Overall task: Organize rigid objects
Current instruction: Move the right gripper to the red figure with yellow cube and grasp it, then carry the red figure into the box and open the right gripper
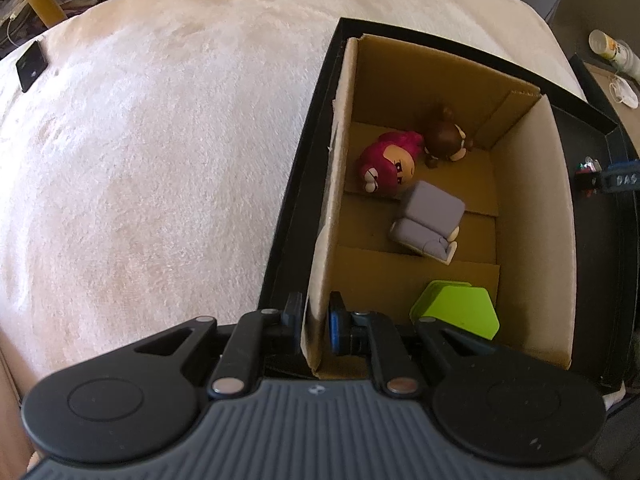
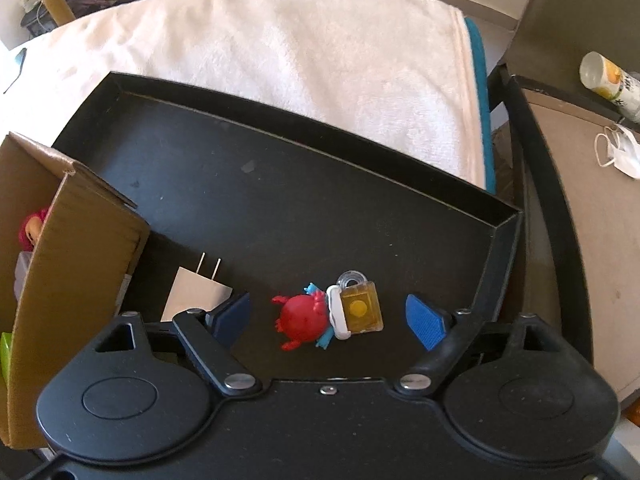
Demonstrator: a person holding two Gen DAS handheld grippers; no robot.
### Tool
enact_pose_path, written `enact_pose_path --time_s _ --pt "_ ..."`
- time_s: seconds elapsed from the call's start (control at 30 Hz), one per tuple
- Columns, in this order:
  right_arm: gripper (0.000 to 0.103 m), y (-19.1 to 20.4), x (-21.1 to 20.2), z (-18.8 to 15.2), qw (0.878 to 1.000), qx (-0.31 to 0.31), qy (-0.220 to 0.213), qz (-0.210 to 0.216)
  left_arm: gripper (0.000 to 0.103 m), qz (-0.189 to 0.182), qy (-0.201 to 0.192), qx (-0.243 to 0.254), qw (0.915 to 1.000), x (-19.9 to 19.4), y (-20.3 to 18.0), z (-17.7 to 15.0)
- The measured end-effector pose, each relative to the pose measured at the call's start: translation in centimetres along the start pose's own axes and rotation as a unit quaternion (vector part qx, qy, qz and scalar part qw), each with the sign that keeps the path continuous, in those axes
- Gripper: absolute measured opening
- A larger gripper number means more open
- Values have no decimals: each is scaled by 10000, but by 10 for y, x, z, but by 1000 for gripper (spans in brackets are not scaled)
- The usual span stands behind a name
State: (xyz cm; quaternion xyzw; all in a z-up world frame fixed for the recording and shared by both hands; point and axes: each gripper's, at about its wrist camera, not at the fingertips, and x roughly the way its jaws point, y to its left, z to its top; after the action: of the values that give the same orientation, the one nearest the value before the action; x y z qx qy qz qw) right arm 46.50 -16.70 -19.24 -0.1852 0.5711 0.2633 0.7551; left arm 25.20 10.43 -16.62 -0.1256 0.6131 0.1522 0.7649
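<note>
A cardboard box (image 1: pixel 532 216) stands in a black tray (image 1: pixel 296 200). Inside lie a magenta figure (image 1: pixel 388 168), a brown figure (image 1: pixel 444 136), a grey figure (image 1: pixel 430 220) and a green block (image 1: pixel 456 312). My left gripper (image 1: pixel 314 328) is shut on the box's left wall near its front corner. In the right wrist view my right gripper (image 2: pixel 328 316) is open just above the tray floor (image 2: pixel 280 200), with a red crab-like toy (image 2: pixel 302 320) and its yellow keychain block (image 2: pixel 360 308) between the fingers. A white plug charger (image 2: pixel 196 292) lies beside the box (image 2: pixel 68 248).
The tray rests on a cream fleece blanket (image 1: pixel 140 140) over a bed. A side table at the right holds a bottle (image 2: pixel 608 76) and a face mask (image 2: pixel 620 152). A small black item (image 1: pixel 30 66) lies on the blanket at far left.
</note>
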Motion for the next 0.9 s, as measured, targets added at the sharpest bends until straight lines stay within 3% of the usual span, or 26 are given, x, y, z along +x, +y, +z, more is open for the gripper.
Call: enact_pose_path --time_s 0.07,0.13,0.63,0.9 --pt "80 3 6 -3 9998 -78 73 -147 10 -7 -25 -35 10000 0 1 0" --pt "60 4 7 -6 9999 -48 142 -69 10 -19 -44 -77 10000 -1 2 0" --pt "60 32 -47 -5 9995 -264 -91 120 10 1 -157 101 9998 -2 -2 -3" --pt "60 60 -67 5 9981 -582 -182 89 10 -171 -214 80 9996 -3 3 -5"
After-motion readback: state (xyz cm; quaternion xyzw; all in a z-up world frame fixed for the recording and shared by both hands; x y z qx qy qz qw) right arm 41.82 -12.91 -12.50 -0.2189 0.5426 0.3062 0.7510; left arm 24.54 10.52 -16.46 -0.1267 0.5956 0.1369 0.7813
